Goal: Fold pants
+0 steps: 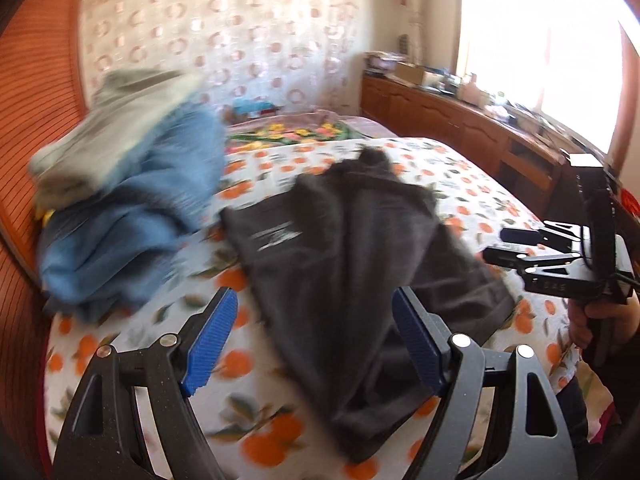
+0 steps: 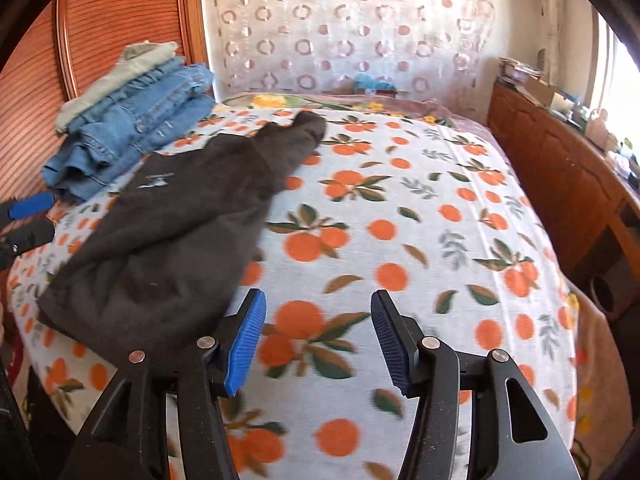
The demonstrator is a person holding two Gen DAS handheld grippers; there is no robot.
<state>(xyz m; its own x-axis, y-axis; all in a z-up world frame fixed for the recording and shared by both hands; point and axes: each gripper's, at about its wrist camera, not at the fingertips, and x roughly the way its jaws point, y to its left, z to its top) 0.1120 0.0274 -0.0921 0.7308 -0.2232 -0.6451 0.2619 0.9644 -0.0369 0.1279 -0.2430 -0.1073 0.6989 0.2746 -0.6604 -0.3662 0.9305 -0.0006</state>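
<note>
Dark grey pants (image 1: pixel 352 248) lie crumpled on the orange-print bedspread (image 1: pixel 248 364), with a small white logo on the cloth. They also show in the right wrist view (image 2: pixel 176 224), left of centre. My left gripper (image 1: pixel 316 312) is open and empty, just above the near part of the pants. My right gripper (image 2: pixel 318 312) is open and empty over bare bedspread (image 2: pixel 420 220), to the right of the pants. It also shows in the left wrist view (image 1: pixel 496 246) at the right, held by a hand. The left gripper's fingertips (image 2: pixel 32 204) show at the left edge of the right wrist view.
A stack of folded blue jeans with a pale green garment on top (image 2: pixel 132 116) sits at the bed's far left, against a wooden headboard (image 2: pixel 116 12). A wooden cabinet (image 2: pixel 560 168) with clutter runs along the right side under a bright window. A floral blanket (image 1: pixel 288 132) lies behind.
</note>
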